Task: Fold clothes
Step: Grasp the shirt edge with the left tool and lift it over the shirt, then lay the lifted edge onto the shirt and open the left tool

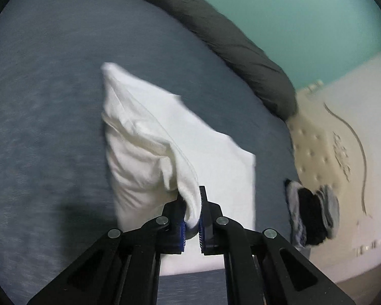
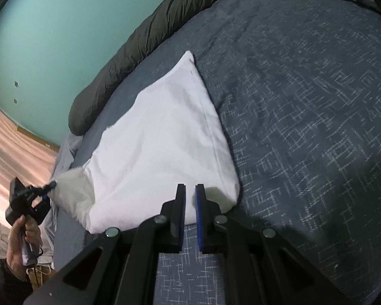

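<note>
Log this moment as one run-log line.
task: fold clothes | left gripper: shut on white garment, corner lifted | right gripper: slightly open, empty, over garment's near edge | surface: bed

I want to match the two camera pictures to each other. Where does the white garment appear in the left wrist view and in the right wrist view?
Left wrist view: the white garment fills the centre, one corner pinched in the left gripper.
Right wrist view: the white garment lies centre-left on the blue bedspread, ahead of the right gripper, which holds nothing.
Shared landmark: the dark rolled duvet against the green wall.
</note>
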The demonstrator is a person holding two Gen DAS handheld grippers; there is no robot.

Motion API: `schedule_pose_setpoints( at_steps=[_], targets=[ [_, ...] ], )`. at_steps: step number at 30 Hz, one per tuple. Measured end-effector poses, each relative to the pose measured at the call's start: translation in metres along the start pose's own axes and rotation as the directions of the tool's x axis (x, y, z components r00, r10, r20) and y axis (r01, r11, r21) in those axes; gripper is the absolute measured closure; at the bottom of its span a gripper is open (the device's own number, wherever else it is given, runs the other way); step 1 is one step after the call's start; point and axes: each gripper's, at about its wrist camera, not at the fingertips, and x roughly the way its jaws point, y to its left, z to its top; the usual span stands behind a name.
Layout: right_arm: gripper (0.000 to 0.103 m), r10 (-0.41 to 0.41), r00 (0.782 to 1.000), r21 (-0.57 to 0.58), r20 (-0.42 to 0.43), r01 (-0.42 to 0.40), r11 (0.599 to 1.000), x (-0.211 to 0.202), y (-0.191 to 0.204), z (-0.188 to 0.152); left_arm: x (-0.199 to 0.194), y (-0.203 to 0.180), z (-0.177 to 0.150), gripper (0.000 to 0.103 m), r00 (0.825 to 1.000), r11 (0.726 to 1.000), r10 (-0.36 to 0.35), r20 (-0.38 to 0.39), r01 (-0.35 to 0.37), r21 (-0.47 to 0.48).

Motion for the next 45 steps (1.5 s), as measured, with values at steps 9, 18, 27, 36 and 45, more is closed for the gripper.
schedule_pose_setpoints(
  at_steps=[9,18,27,36,45],
  targets=[
    [0.096,0.050,0.998,0.044,0.044,-0.052,0.998,-0.015,-0.013,0.007,0.097,-0.160,-0.040,0.097,0.983,0.954,-0.083,-0.164,0.126,0.270],
    [0.096,0.080,0.995,0.099,0.062,-0.086,0.991,-0.019,-0.027,0.010,0.205,-0.182,-0.128,0.094,0.908,0.905,0.120,-0.401,0.066,0.420],
    [0.096,0.105,0.992,0.094,0.069,-0.112,0.989,-0.016,-0.022,0.012,0.150,-0.174,-0.100,0.046,0.940,0.911,0.077,-0.332,0.069,0.407],
    [0.053,0.164,0.980,0.088,0.115,-0.174,0.981,-0.012,-0.006,0.028,0.126,-0.114,-0.074,0.046,0.949,0.891,0.222,-0.222,-0.105,0.443],
    [0.052,0.111,0.994,0.017,0.022,-0.111,0.994,0.026,0.024,0.041,0.122,-0.071,-0.083,0.046,0.934,0.894,0.254,-0.249,-0.129,0.430]
  ],
)
